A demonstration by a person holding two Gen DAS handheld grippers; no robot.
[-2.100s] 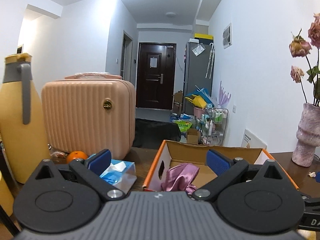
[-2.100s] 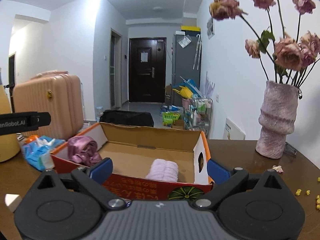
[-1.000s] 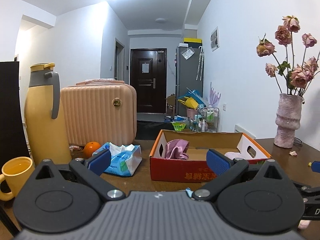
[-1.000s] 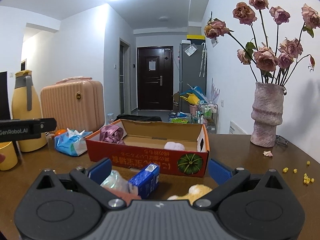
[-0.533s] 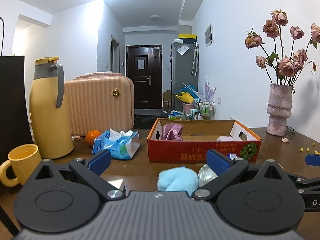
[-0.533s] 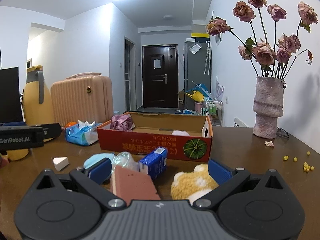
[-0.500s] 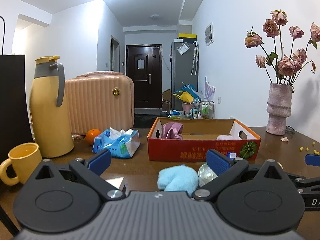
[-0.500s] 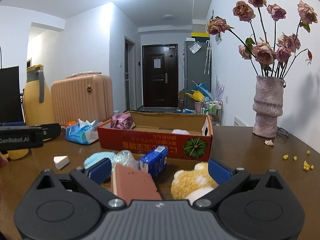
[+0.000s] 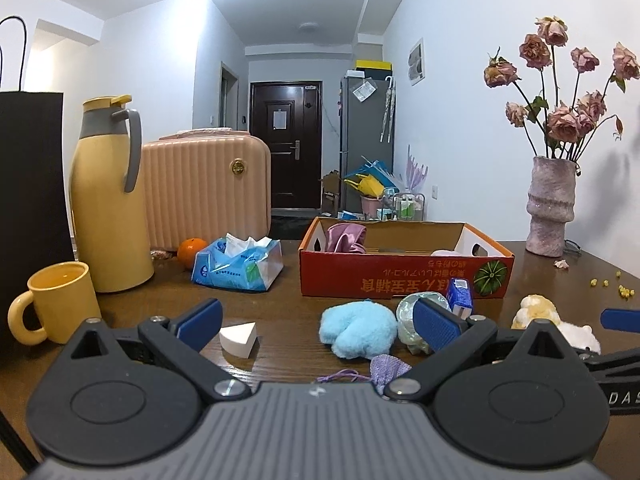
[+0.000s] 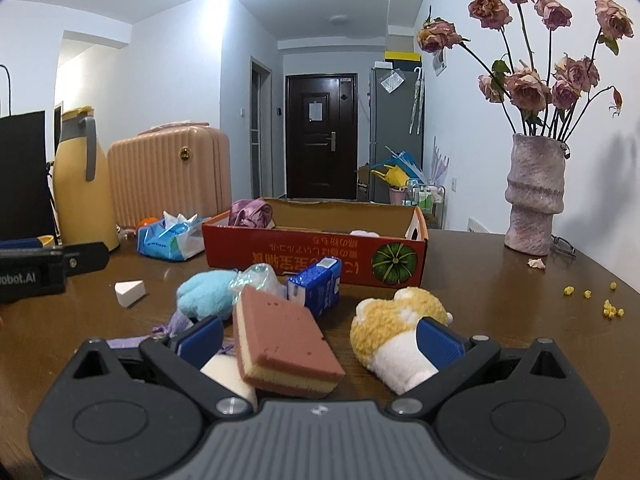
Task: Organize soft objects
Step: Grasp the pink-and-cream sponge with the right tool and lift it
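Soft items, loose on my dark wooden table (image 9: 288, 304): fluffy light-blue plush piece (image 9: 357, 333), near the table's front, just beside a crumpled clear plastic wrapper (image 9: 408, 316); yellow-and-white plush toy (image 10: 396, 330), lying on its side right of centre; brown-topped yellow sponge block (image 10: 280, 344), tilted, propped on a white foam piece (image 10: 228, 376); small lilac knitted scrap with loose thread (image 9: 386, 368), nearest me.

Already stowed — crumpled mauve satin cloth (image 9: 346, 236) in the left end of the open red cardboard box (image 9: 400, 280), and a pale pink folded item (image 9: 444, 253) toward its right end.

My left gripper (image 9: 318, 322): fingers spread wide, holding nothing, hovering before the blue plush. My right gripper (image 10: 320, 340): fingers likewise apart, empty, the sponge and yellow toy between them.

Surroundings: small blue carton (image 10: 318, 282) in front of the box; white foam wedge (image 9: 239, 338); blue tissue pack (image 9: 236, 266); orange fruit (image 9: 191, 250); yellow mug (image 9: 60, 306); yellow thermos jug (image 9: 108, 196); ribbed peach suitcase (image 9: 208, 192); mottled pink vase of dried roses (image 9: 550, 208).
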